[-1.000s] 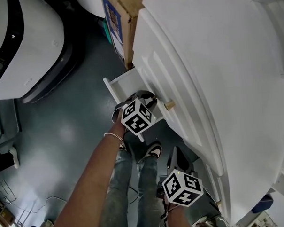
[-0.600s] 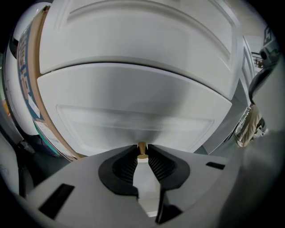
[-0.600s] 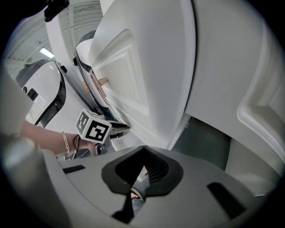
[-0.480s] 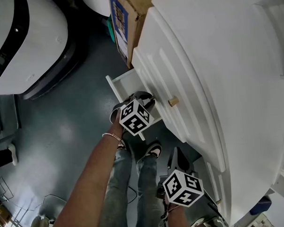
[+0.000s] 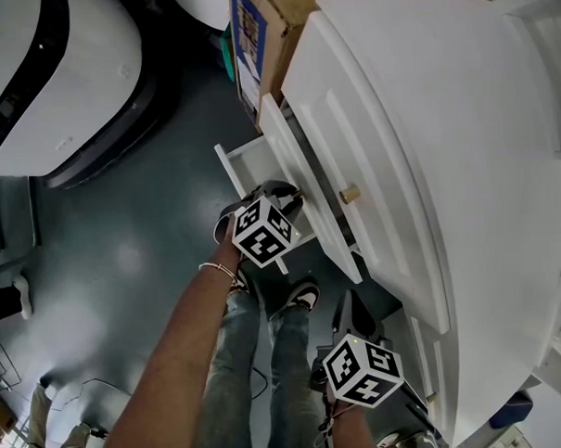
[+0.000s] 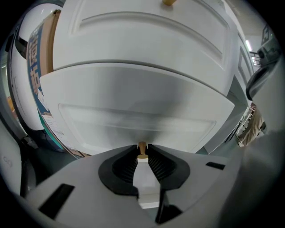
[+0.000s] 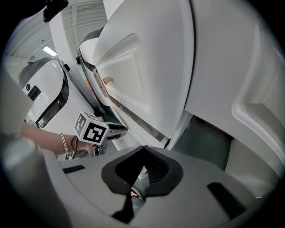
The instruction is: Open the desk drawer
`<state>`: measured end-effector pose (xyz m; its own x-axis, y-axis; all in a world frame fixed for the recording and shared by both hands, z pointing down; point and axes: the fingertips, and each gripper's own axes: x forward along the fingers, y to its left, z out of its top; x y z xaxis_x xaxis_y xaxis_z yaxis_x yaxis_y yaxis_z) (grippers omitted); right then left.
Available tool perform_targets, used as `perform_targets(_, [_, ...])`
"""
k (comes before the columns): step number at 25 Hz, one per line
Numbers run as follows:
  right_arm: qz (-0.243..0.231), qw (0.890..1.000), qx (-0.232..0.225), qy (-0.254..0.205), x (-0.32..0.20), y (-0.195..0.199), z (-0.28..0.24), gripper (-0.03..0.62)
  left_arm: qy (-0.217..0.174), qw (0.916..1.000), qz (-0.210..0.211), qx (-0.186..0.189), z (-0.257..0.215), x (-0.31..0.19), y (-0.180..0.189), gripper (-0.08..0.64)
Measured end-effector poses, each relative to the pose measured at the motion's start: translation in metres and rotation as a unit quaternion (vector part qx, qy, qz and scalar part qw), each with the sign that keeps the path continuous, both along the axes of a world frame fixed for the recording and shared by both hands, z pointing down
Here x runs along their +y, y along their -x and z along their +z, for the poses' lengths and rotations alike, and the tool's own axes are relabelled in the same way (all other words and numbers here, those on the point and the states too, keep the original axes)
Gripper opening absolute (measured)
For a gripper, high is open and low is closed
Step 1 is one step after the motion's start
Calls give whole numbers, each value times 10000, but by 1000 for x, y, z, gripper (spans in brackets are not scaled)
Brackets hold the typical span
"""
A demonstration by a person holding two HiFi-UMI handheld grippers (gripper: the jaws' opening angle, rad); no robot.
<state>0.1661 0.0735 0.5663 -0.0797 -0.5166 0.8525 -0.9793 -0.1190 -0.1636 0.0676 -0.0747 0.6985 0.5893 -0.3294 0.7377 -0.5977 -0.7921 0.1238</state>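
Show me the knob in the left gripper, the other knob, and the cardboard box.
held knob (image 6: pixel 142 149), left gripper view, its middle.
other knob (image 5: pixel 350 193), head view, its round end.
box (image 5: pixel 276 24), head view, its brown top.

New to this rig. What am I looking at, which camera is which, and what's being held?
There is no robot here. A person holds a two-jaw gripper in each hand. The head view comes from a camera on the person's head, looking steeply down past their arm at a white desk and a grey floor. The other two views come from cameras that ride on the grippers and look along the jaws. The marker cubes are part of the grippers.

The left gripper is clamped on the small wooden knob of a drawer that stands partly pulled out. A second knob sits on the front above it. The right gripper is held low beside the desk, jaws together, holding nothing. The part of the desk top in view looks bare.
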Motion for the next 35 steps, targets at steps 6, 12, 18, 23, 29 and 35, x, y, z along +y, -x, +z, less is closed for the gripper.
perform_targets(6, [-104, 9999, 22, -12, 2, 1, -1, 6, 12, 10000, -79, -2, 0, 6, 9, 86])
perform_targets(12, [-214, 9998, 43, -32, 4, 2, -3, 6, 36, 9999, -166, -14, 1, 14, 19, 86])
perform_targets(18, [-292, 9995, 60, -30, 5, 3, -3, 6, 48, 9998, -164, -45, 1, 21, 29, 86])
perform_targets(23, [-351, 9993, 67, -50, 4, 5, -4, 6, 60, 9998, -193, -53, 1, 26, 35, 86])
perform_targets(29, [-398, 9991, 87, -72, 2, 7, -5, 6, 81, 9998, -193, -63, 2, 31, 41, 86])
perform_targets(35, [-472, 9988, 80, -69, 4, 11, -5, 6, 107, 9997, -183, -81, 2, 36, 48, 86])
